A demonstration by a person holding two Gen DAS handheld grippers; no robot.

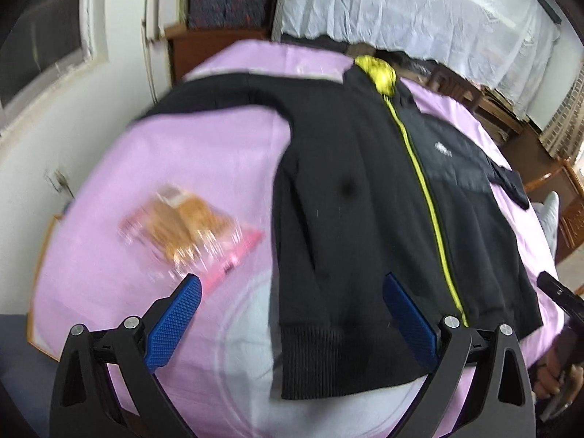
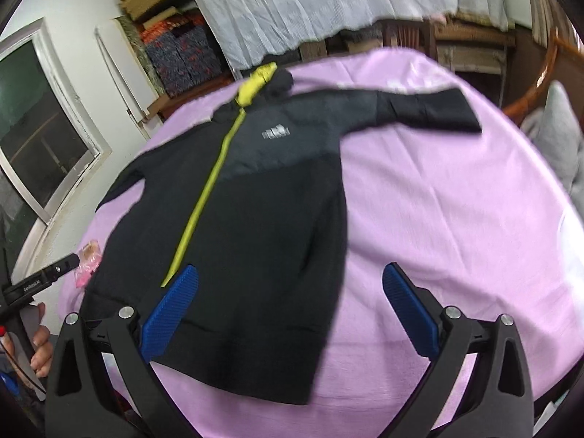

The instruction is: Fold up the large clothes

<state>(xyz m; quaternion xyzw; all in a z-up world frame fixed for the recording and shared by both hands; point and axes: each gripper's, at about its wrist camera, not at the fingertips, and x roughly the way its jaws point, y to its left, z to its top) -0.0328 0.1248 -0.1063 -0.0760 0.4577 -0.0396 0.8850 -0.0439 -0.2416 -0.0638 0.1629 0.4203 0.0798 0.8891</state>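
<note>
A black zip jacket with a yellow-green zipper and yellow hood lining lies flat, front up, on a pink bedsheet. Both sleeves are spread out to the sides. My left gripper is open and empty, hovering above the jacket's left hem corner. In the right wrist view the jacket fills the middle, its right sleeve stretched out far right. My right gripper is open and empty above the jacket's lower right hem.
A clear pink packet of snacks lies on the sheet left of the jacket; it also shows in the right wrist view. White cloth-covered furniture and wooden shelves stand beyond the bed. A window is at the left.
</note>
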